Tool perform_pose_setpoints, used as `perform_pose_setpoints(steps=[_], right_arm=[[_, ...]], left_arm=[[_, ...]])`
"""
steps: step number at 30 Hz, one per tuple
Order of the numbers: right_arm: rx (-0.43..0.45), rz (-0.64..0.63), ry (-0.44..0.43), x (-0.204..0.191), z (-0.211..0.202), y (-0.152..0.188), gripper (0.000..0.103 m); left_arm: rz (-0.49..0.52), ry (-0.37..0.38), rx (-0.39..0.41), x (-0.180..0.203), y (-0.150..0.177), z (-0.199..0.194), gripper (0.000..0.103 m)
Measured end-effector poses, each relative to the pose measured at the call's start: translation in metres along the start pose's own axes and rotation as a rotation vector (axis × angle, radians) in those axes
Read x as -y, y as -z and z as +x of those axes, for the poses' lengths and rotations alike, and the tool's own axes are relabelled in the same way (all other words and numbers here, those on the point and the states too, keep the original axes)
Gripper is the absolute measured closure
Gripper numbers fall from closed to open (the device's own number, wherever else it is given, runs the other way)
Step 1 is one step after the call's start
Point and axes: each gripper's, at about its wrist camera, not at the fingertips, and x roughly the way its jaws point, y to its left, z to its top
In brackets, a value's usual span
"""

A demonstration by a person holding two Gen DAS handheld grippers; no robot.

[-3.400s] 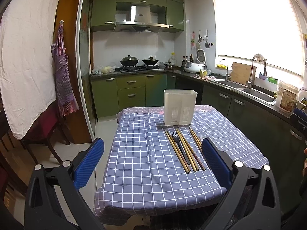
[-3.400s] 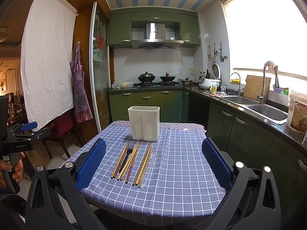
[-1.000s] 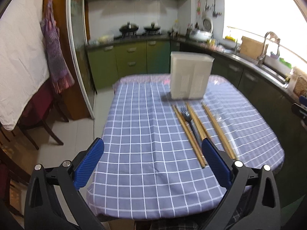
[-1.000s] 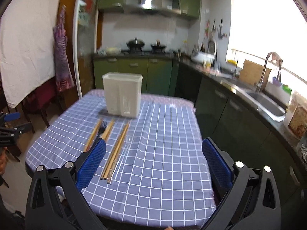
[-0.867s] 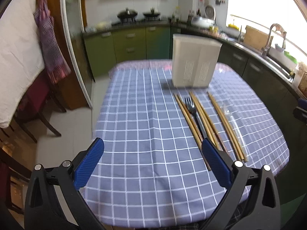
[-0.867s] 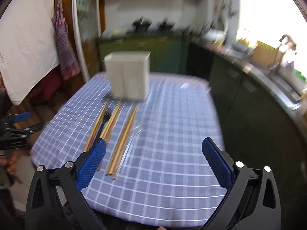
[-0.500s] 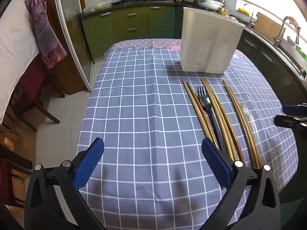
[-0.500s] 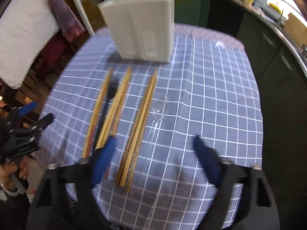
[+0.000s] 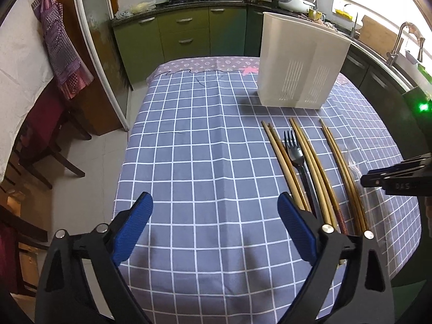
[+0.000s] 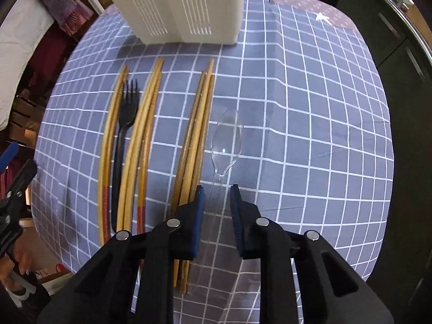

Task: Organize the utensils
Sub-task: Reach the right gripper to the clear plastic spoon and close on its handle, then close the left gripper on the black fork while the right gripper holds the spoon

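- The right gripper (image 10: 216, 193) has been brought down low over the table since half a second ago, and its jaws, wide apart a second ago, are now narrowed to a slim gap around the handle of the clear plastic spoon (image 10: 226, 138)
- Contact between the pads and the handle cannot be told; the handle is transparent and a gap is seen on both sides, so the spoon is judged not yet gripped
- The spoon lies flat on the checked tablecloth (image 10: 310, 124), its bowl toward 12 o'clock, just beside a bundle of wooden chopsticks (image 10: 198, 124) at its 9 o'clock
- The black fork (image 10: 125, 124) is seen further toward 9 o'clock, between two more chopstick pairs
- The white utensil holder (image 10: 186, 8) stands upright at 12 o'clock, well apart from the spoon
- The left gripper (image 9: 213, 232) is held wide and empty above the cloth, nearer the table than before
- The spoon is judged the first item chosen; nothing is seen to be sorted yet
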Motion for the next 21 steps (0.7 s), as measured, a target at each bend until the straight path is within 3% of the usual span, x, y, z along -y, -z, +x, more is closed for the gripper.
perform_pose_setpoints(steps=[8,10,15,21], right_arm=[[-0.027,0.003,0.013,-0.012,0.016,-0.013,0.085],[-0.02,0.004,0.023,-0.012,0.018,-0.013,0.093],[0.008,0.024,-0.052,-0.007,0.013,-0.014,0.093],[0.081,0.069,-0.121,0.013,-0.009,-0.012,0.093]], left_arm=[[0.005,0.009,-0.011,0.003,-0.001,0.0,0.014],[0.01,0.02,-0.019,0.006,-0.004,-0.001,0.014],[0.043,0.08,-0.053,0.029,-0.015,-0.004,0.015],[0.068,0.174,-0.162,0.074,-0.033,0.013,0.035]])
